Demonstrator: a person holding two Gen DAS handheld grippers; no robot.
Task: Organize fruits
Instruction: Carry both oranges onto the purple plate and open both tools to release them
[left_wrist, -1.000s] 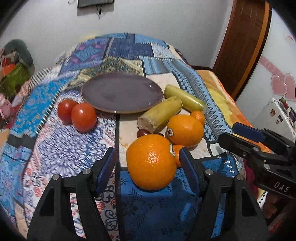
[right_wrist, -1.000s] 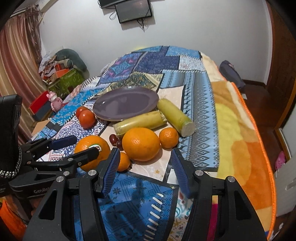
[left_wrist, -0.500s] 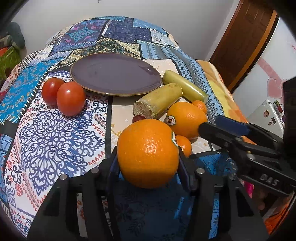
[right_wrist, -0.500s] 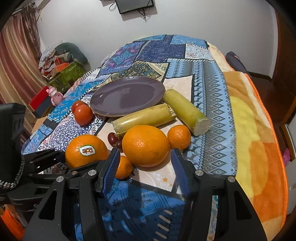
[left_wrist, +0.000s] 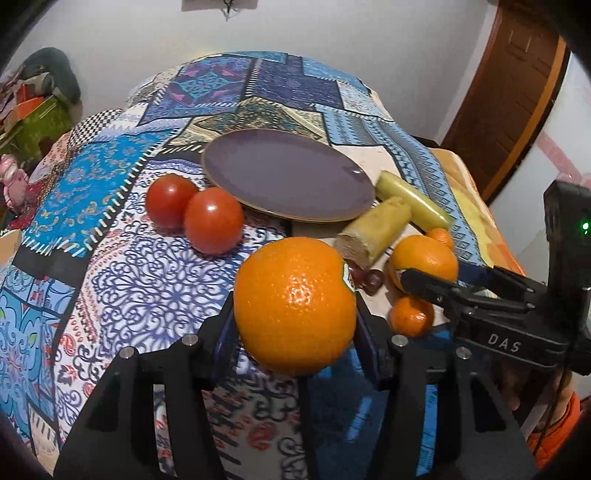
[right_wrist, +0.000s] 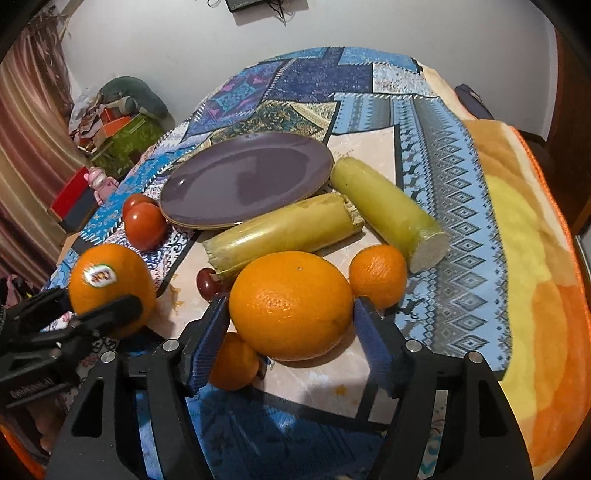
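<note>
Tongs on the left (left_wrist: 295, 332) pinch a stickered orange (left_wrist: 294, 304), lifted clear of the patchwork cloth (left_wrist: 147, 280). Right tongs (right_wrist: 290, 325) stand spread around a second big orange (right_wrist: 291, 304) that rests on the cloth, blue pads (right_wrist: 371, 343) close at either side. A small mandarin (right_wrist: 233, 362) sits by the left pad. Beyond lie two cane pieces (right_wrist: 284, 230), two tomatoes (left_wrist: 213, 220) and a bare purple plate (left_wrist: 288, 173).
</note>
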